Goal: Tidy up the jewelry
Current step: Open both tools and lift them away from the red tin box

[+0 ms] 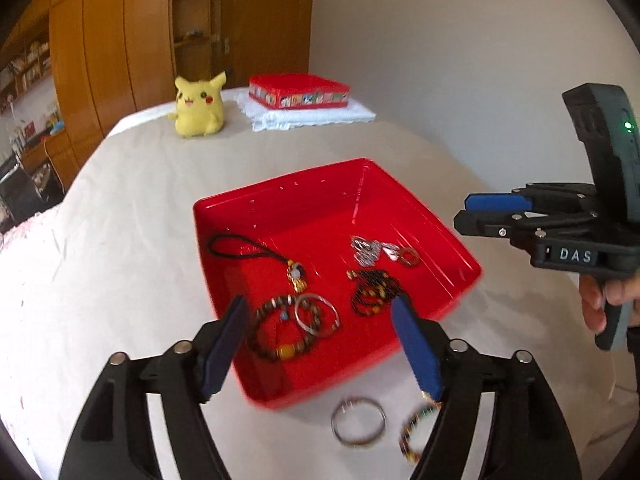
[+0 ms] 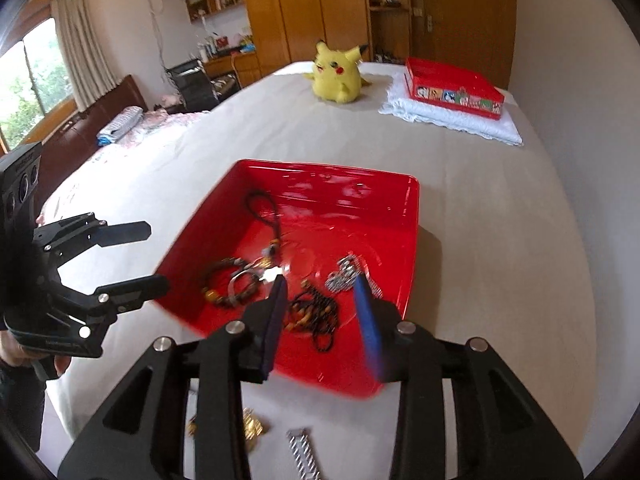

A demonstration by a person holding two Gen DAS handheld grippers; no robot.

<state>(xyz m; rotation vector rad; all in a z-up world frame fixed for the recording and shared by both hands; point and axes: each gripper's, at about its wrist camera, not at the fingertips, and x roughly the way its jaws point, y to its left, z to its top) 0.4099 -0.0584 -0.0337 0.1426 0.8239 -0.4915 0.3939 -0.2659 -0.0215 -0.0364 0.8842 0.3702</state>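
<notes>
A red tray (image 1: 400, 196) (image 2: 412, 216) sits on the sheet and holds several pieces: a black cord charm (image 1: 256, 250), a brown bead bracelet (image 1: 280, 332), a silver ring (image 1: 318, 314), a black bead necklace (image 1: 374, 290) (image 2: 316, 316) and a silver chain (image 1: 366, 250) (image 2: 344, 274). My left gripper (image 1: 320, 344) is open and empty above the tray's near edge. My right gripper (image 2: 322, 316) is open and empty above the tray; it shows from the side in the left wrist view (image 1: 476, 212). On the sheet in front lie a silver bangle (image 1: 358, 420), a bead bracelet (image 1: 414, 428), gold pieces (image 2: 252, 428) and a silver band (image 2: 304, 456).
A yellow plush toy (image 1: 198, 106) (image 2: 338, 76) stands at the far end. A red box (image 1: 298, 90) (image 2: 452, 86) rests on a folded white cloth (image 2: 452, 122). Wooden wardrobes and shelves line the back. The wall runs along the right.
</notes>
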